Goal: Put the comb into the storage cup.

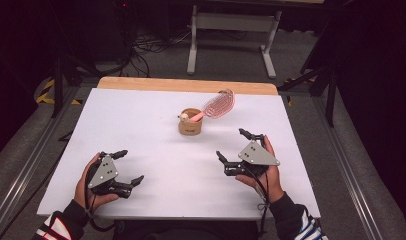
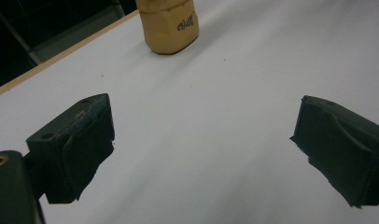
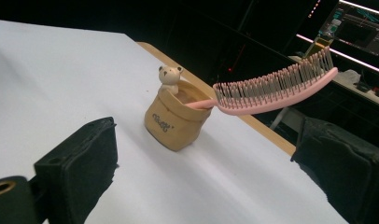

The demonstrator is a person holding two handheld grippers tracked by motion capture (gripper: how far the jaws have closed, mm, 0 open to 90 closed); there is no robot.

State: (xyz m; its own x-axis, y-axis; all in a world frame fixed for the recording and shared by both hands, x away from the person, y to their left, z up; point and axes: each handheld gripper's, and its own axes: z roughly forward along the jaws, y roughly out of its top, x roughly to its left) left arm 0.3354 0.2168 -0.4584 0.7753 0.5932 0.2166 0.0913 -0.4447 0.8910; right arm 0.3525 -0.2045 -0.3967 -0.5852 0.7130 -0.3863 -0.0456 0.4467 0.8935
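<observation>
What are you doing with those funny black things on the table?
A person sits at a white table holding a pair of tongs in each hand. The left tongs and the right tongs are both open and hold nothing. They rest near the person's edge of the table. Farther out stands a small tan cup with a little bear on its rim. A pink hairbrush sits handle-down in the cup, leaning out. Nothing has been grabbed.

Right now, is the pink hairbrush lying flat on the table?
No, the pink hairbrush stands with its handle inside the tan holder, its bristled head sticking out above the table.
</observation>
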